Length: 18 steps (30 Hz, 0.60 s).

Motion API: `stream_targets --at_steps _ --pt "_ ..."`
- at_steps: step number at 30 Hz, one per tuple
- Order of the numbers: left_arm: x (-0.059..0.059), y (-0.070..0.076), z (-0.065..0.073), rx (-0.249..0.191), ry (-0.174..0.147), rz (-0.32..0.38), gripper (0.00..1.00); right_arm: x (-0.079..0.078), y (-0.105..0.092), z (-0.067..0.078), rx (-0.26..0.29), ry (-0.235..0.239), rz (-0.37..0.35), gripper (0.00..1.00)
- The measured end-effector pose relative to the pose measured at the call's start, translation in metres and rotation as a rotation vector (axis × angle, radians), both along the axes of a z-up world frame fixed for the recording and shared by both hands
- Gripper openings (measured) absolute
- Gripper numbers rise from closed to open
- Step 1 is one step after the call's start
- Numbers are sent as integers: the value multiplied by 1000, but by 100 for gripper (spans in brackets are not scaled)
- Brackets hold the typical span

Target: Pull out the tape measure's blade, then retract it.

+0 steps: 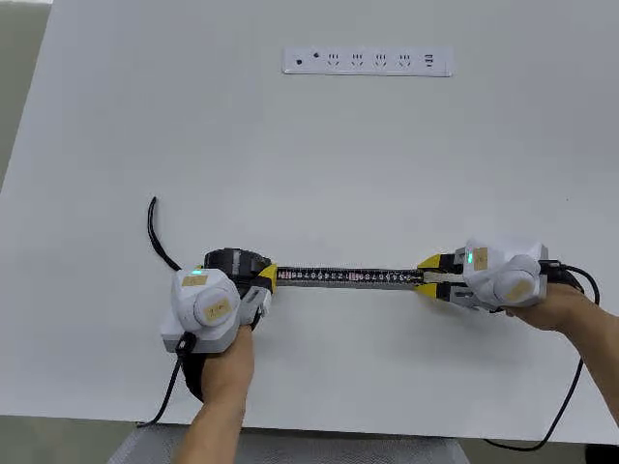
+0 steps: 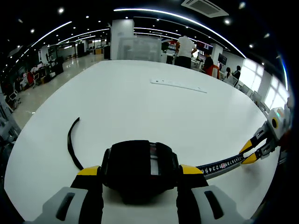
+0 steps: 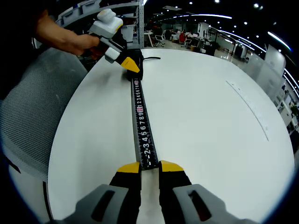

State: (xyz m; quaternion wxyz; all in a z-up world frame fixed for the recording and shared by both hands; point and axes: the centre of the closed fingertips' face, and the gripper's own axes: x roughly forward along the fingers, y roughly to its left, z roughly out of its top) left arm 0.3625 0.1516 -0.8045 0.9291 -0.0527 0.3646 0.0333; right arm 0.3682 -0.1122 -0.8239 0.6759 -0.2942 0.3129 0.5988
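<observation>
Blade runs straight from the tape measure case, clamped in the left gripper, to the right gripper pinching its far tip, so retraction likely follows that line.

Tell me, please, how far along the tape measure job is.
Done: the blade is drawn out along the table. In hand: the left tongs clamp the case, and the right tongs pinch the blade's tip. Still to do: letting the blade retract.
</observation>
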Motion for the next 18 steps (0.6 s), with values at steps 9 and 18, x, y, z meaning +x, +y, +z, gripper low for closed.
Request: stream_targets --at_steps 9,18 --pt "0 0 0 -3 4 -1 60 -1 0 0 -3 3 1 12" --pt "0 0 0 -7 5 -1 60 -2 4 1 6 8 -4 12"
